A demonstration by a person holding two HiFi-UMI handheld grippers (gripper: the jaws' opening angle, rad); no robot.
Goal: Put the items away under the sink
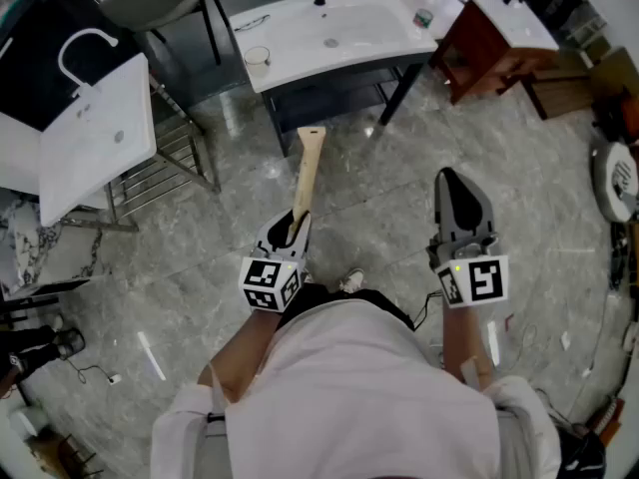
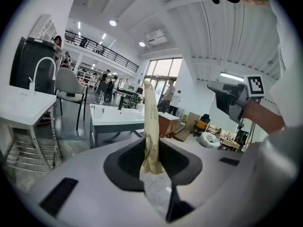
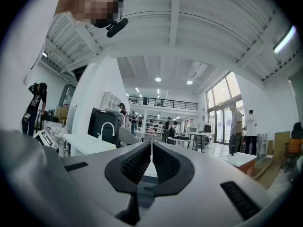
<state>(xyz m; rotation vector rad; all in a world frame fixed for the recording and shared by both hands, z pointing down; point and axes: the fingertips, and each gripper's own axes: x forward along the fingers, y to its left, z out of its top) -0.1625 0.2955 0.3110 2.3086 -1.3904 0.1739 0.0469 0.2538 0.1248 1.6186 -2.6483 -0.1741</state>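
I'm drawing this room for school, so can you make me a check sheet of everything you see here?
Surface: grey marble floor, with a few pale scraps on it.
Job's things: long tan packet in the left gripper; white sink ahead, with a dark shelf beneath it.
Clutter: cup and small bottle on the sink top.
Grippers: left gripper shut on the long tan packet; right gripper shut, nothing in it.
Cables: thin cable on the floor at lower left.
Surroundings: second white sink on a metal rack at left; red-brown cabinet at right; people far off.
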